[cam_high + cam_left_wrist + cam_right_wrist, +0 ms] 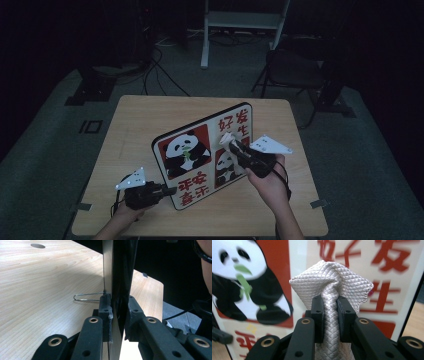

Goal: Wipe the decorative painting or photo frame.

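Panda picture board (pixel 200 155) stands tilted on edge at the middle of the wooden counter (pixel 140 115), its printed face of pandas and red characters turned toward you. At 7 o'clock from the board's middle, your left gripper (pixel 167 190) clamps the board's lower edge; the left gripper view shows the jaws closed tight on the thin dark panel (pixel 120 277), one pad on each face. A wire loop (pixel 87 297) juts from the panel's back side, just above the counter (pixel 37 290). At 3 o'clock, your right gripper (pixel 235 147) holds a bunched white quilted cloth (pixel 227 138) in front of the board's right half. The right gripper view shows the jaws pinched narrow on the cloth (pixel 332 280), which fans out above the pads, close before the printed panda (pixel 244 282).
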### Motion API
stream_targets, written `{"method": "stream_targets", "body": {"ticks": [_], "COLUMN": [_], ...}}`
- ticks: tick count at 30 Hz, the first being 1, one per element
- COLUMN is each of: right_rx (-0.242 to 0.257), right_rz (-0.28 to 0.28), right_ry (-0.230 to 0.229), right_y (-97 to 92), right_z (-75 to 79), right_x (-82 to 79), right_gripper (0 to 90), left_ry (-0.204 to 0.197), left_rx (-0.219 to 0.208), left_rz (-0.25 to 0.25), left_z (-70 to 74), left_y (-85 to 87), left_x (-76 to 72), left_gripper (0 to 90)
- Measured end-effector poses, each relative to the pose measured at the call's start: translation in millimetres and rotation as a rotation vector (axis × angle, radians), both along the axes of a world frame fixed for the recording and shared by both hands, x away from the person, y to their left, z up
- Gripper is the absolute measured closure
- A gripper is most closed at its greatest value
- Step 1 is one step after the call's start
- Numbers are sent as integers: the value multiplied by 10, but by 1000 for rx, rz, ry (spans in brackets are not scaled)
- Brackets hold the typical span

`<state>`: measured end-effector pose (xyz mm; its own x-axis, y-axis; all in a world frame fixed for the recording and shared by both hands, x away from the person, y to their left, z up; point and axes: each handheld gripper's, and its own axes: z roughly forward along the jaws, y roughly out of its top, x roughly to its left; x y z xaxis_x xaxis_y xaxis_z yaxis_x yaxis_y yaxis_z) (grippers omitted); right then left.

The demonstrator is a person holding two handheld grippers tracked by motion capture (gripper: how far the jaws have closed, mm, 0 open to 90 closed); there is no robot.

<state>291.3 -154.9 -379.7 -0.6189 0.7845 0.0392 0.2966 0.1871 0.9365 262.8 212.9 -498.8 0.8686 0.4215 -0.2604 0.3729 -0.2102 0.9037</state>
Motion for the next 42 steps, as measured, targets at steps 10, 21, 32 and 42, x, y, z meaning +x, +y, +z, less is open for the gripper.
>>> {"method": "stream_targets", "body": {"ticks": [10, 21, 32, 42], "right_rx": [27, 62, -13, -21], "right_rz": [19, 36, 29, 27], "right_ry": [-72, -124, -100, -71], "right_y": [114, 262, 466, 456], "right_z": [324, 593, 465, 259], "right_x": [12, 79, 223, 217], "right_gripper": [779, 779, 779, 778], "left_ry": [-3, -2, -9, -5], "left_rx": [3, -1, 4, 4], "left_rz": [3, 5, 2, 1], "left_z": [2, 0, 2, -1], "left_y": [-2, -4, -3, 5], "left_x": [-8, -13, -21, -17], "left_gripper": [795, 795, 794, 792]}}
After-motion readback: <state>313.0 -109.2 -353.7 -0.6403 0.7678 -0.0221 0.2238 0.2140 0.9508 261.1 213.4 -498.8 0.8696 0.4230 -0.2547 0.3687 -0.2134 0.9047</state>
